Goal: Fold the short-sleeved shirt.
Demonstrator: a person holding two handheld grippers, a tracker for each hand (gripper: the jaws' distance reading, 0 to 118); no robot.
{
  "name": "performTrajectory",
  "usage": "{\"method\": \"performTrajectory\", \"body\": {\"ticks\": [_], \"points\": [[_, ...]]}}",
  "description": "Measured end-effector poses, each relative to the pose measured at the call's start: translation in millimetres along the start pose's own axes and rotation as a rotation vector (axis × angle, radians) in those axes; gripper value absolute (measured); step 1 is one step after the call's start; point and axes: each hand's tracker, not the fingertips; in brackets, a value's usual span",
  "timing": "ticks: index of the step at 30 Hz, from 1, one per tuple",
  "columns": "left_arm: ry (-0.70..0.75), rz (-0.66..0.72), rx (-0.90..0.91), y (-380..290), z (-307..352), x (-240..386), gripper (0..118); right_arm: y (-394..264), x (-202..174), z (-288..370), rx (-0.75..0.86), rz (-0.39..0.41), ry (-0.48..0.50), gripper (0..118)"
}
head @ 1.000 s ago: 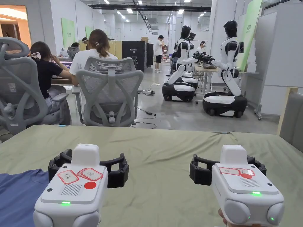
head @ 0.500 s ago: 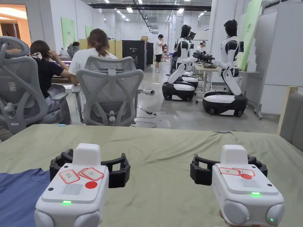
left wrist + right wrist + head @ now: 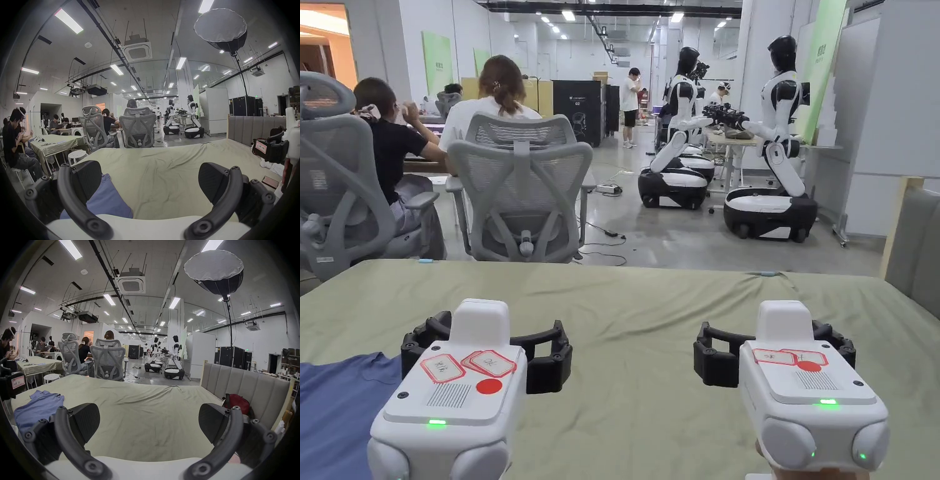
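Head view has both grippers held level and side by side above the bed, pointing away from the person toward the far edge of its green sheet. The left gripper sits low on the left, the right gripper at about the same height on the right, well apart from each other. Each one's jaws stand wide apart with nothing between them, which the left gripper view and right gripper view confirm: bare green sheet shows in the gap between the black pads of the left gripper and likewise in front of the right gripper.

A blue short-sleeved shirt lies rumpled on the sheet at the person's near left. In the left gripper view its cloth reaches under and just beside the left-hand jaw, without being pinched. In the right gripper view the shirt lies off to the left, apart from that gripper.

A padded headboard stands along the bed's right side, with a red bag against it. Beyond the bed are grey office chairs.
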Motion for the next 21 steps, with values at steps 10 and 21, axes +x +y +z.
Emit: {"method": "performTrajectory", "body": {"ticks": [10,21], "points": [[-0.006,-0.009,0.007,3.5,0.9,1.3,118,1.6,-2.3,0.9,0.006,0.015,0.004,118],[-0.011,-0.016,0.002,1.7,0.8,3.7,118,-0.5,-2.3,0.2,-0.002,0.013,0.005,118]]}}
